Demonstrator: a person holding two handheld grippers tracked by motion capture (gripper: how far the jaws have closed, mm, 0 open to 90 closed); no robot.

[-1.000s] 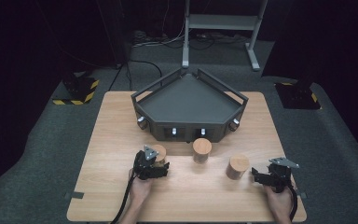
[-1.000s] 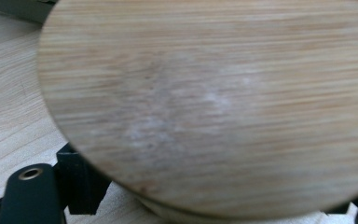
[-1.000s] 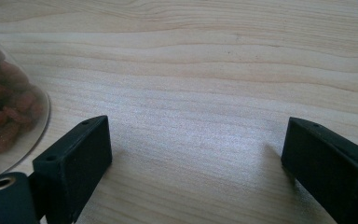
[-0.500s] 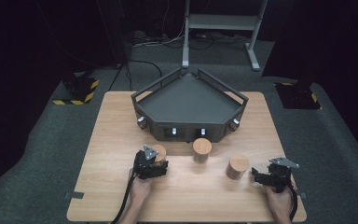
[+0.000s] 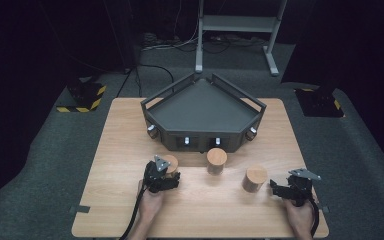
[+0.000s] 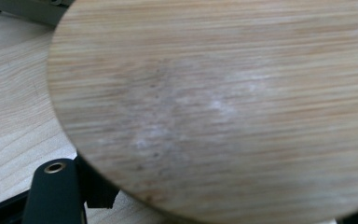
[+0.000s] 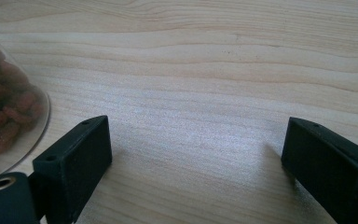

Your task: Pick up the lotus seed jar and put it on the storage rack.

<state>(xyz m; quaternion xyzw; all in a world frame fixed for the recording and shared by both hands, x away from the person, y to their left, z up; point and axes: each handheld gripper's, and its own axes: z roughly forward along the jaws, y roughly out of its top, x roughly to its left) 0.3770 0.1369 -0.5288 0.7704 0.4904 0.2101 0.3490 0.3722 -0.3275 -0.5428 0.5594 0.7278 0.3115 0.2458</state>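
Wood lid: the left jar's [image 5: 171, 163] bamboo lid [image 6: 223, 107] sits lower left of centre in the high view and looms close and blurred across the left gripper view.
Left gripper [image 5: 166, 175]: it sits right at that jar, one black jaw visible at the lower left of its own view beside the lid's edge; whether the jaws are closed on the jar I cannot tell.
Step in hand: judged as taking hold of the left jar.
Doing it well: keep the jaws level and square on the jar's sides below the lid, close evenly, lift straight so the neighbours stay put.
Middle jar [image 5: 216, 160]: upright, just in front of the tray, apart from the others.
Right jar [image 5: 255, 178]: upright at lower right of centre; its clear wall with brown contents [image 7: 4, 112] shows at the left edge of the right gripper view.
Right gripper [image 5: 281, 189]: jaws spread wide and empty over bare wood, near the right jar but not touching.
Tray [image 5: 205, 107]: dark, angular, empty, at upper centre of the table.
Surface: pale wood-grain table [image 5: 125, 150], smooth and flat.
Room: dark, grey carpet, a metal stand [image 5: 240, 25] at top centre, yellow-black striped blocks [image 5: 82, 97] at left.
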